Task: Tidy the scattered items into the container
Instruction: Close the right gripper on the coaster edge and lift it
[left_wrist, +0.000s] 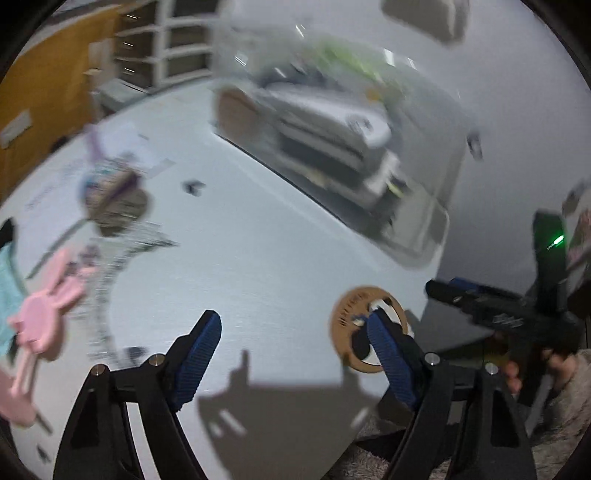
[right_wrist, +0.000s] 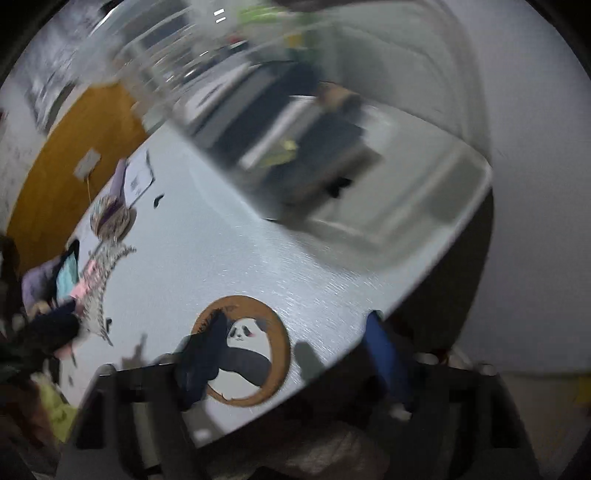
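Note:
A clear plastic container (left_wrist: 413, 206) with several items inside stands at the back right of the white table; it also shows in the right wrist view (right_wrist: 424, 206). A round wooden panda coaster (right_wrist: 258, 350) lies near the table's front edge, also seen in the left wrist view (left_wrist: 349, 317). My left gripper (left_wrist: 295, 332) is open and empty above the table, its right finger over the coaster. My right gripper (right_wrist: 295, 354) is open and empty, its left finger (right_wrist: 201, 354) over the coaster. It also shows in the left wrist view (left_wrist: 461, 291). Both views are blurred.
A pink rabbit-shaped item (left_wrist: 40, 314), a teal item (left_wrist: 7, 288), a patterned strip (left_wrist: 118, 258) and a round woven item (left_wrist: 114, 199) lie at the table's left. A small black clip (left_wrist: 192, 186) lies mid-table. A yellow wall and shelves are behind.

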